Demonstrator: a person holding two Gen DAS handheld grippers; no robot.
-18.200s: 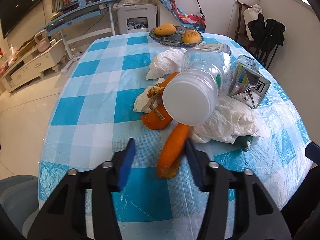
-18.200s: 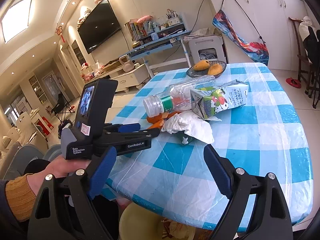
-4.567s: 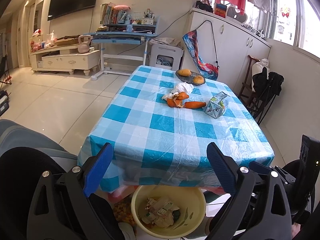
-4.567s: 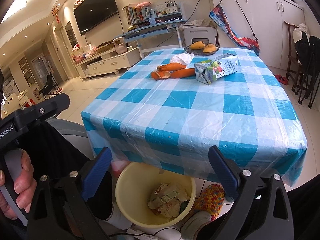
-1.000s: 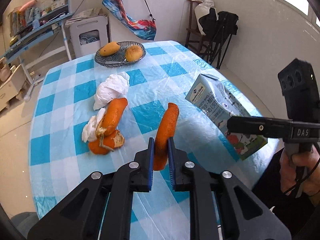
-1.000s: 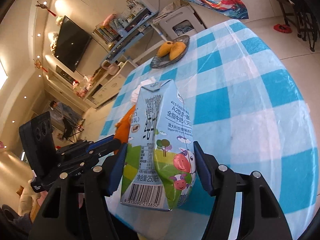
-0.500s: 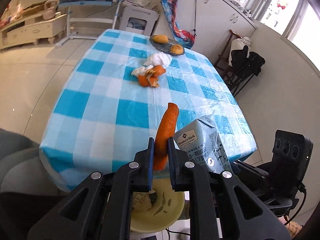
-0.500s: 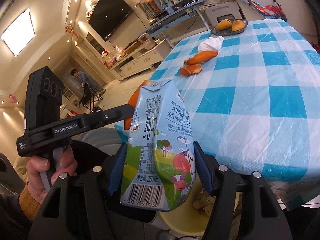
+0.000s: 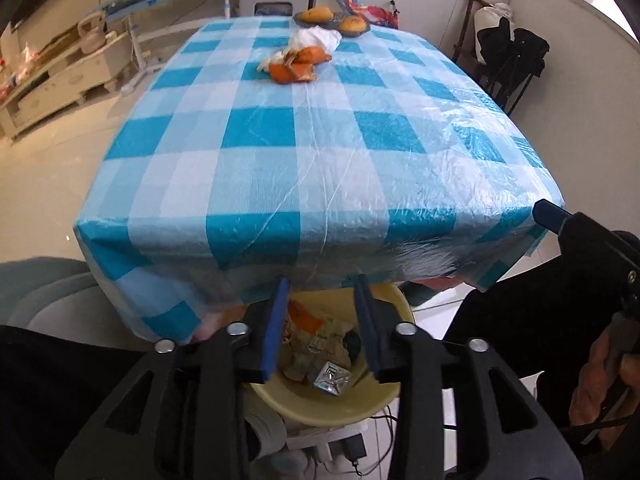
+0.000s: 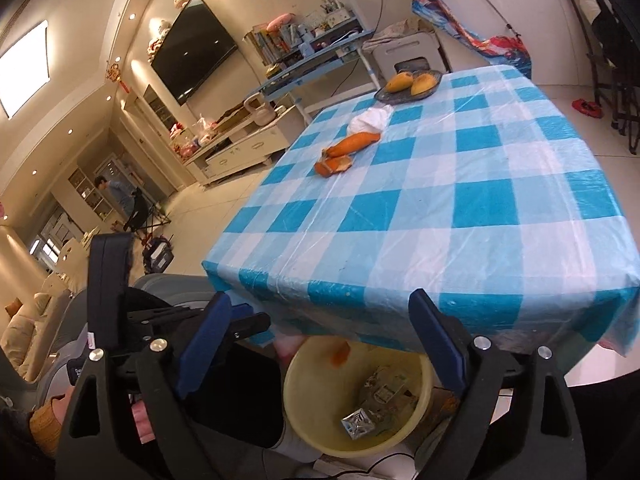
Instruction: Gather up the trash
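Yellow bin [image 10: 304, 412] under the desk [image 10: 460, 216] edge already holds a carton [image 10: 357, 427] and peel scraps. Both tools — left tool [image 9: 320, 322] and right tool [image 10: 320, 340] — are opening, nothing between them. Orange peels [image 10: 342, 152] and tissue [image 10: 370, 118] remain at twelve o'clock on the desk.

i had the left gripper [image 9: 322, 322] tipped steeply down, its jaws opening with nothing between the pads. the right gripper [image 10: 320, 340] sat at a shallower downward tilt, its jaws opening wide and also empty. my right hand [image 9: 604, 376] gripped its handle; my left hand [image 10: 60, 408] gripped the other.
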